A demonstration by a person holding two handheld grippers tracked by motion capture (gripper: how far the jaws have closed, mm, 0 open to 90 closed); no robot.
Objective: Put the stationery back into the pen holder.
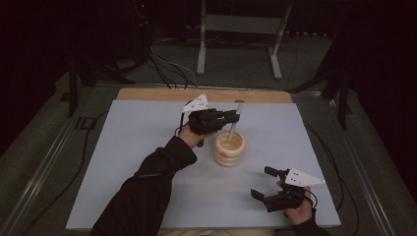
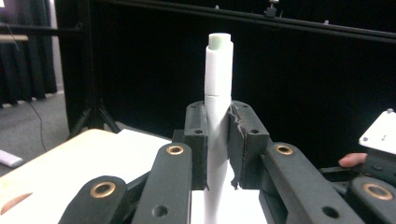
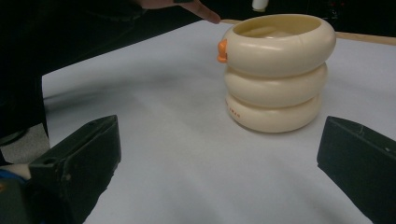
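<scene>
Left gripper (image 1: 235, 117) clamped on white rod (image 2: 217, 98), mid-shaft, both pads pressed against it. Rod upright, slightly tilted, lower end inside cream ring-stacked holder (image 1: 229, 148) near centre of pale blue mat (image 1: 147, 142). Small orange knob (image 3: 222, 50) on holder's top ring. Right gripper (image 1: 263, 182) released, jaws wide apart, gripping nothing, near mat's right front corner, well apart from holder and aimed at it.
</scene>
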